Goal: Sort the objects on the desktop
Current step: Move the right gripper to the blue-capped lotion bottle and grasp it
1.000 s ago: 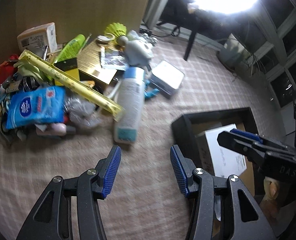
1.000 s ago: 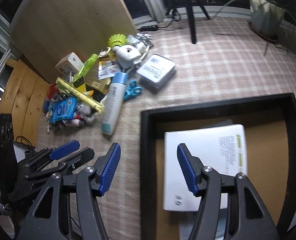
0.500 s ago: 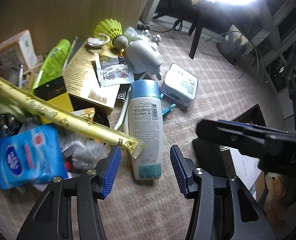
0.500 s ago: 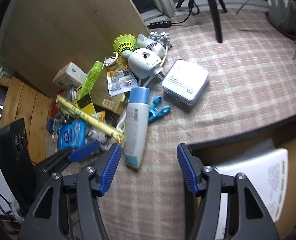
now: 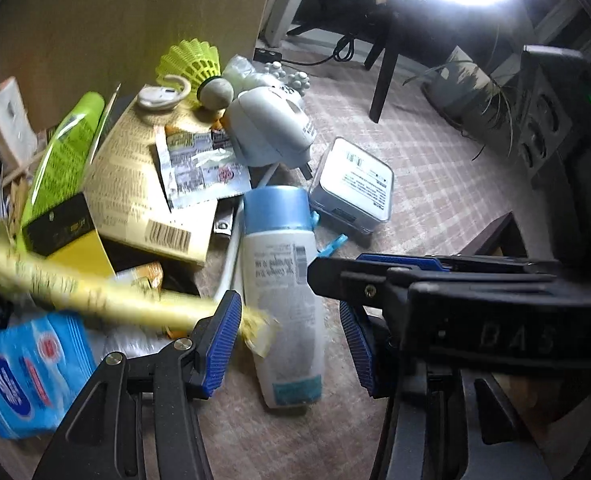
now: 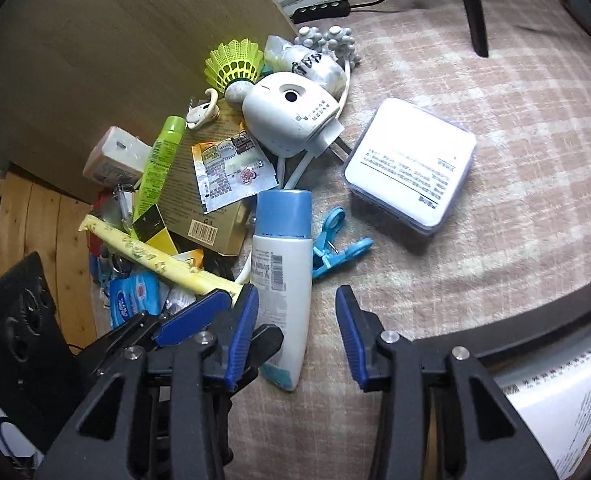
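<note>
A white bottle with a blue cap (image 5: 283,288) (image 6: 283,280) lies on the checked cloth at the edge of a heap of desk items. My left gripper (image 5: 291,344) is open, its jaws either side of the bottle's lower end. My right gripper (image 6: 297,334) is open too, just above the same end of the bottle, and shows from the side in the left wrist view (image 5: 435,276). A long yellow packet (image 5: 95,300) (image 6: 155,260) lies across the heap, touching my left finger.
The heap holds a white device (image 6: 291,116), a yellow shuttlecock (image 6: 235,62), a green tube (image 6: 159,164), a brown box (image 5: 143,188), a blue wipes pack (image 5: 27,368), a blue clip (image 6: 335,248). A white square case (image 6: 411,166) lies right. A black tray (image 6: 555,328) with papers is lower right.
Both grippers moved from over the black tray toward the heap and closed in on the white bottle. Both stayed open.
</note>
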The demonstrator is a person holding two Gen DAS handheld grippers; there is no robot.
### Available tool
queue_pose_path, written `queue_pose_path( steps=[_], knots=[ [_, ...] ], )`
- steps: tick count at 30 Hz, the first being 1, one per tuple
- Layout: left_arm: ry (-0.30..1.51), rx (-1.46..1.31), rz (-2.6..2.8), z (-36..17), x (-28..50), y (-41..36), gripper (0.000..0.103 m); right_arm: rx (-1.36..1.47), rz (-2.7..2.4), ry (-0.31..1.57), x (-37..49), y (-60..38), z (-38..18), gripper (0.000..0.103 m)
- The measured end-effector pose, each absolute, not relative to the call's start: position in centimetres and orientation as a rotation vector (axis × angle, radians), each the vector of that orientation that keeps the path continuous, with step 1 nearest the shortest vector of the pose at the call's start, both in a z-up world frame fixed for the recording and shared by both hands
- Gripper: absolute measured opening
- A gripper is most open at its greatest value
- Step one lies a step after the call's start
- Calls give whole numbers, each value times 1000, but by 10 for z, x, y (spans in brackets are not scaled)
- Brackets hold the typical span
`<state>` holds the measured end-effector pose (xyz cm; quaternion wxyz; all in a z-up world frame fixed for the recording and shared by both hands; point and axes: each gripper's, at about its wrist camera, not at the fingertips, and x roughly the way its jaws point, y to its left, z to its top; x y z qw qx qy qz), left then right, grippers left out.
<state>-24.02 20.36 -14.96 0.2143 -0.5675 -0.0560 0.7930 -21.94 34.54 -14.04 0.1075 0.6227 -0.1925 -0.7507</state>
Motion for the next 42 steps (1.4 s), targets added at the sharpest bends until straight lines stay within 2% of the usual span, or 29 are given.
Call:
queue_pose_path(
  steps=[24,42],
  knots=[
    [-266,-1533,2156,-166,-238,199,49,1739,-2344,-301,-222,325,-132,40],
    [-334,-1493,2174,-175,-231,204,49,1739,-2273,-325,-218,326,-151,40]
  ],
)
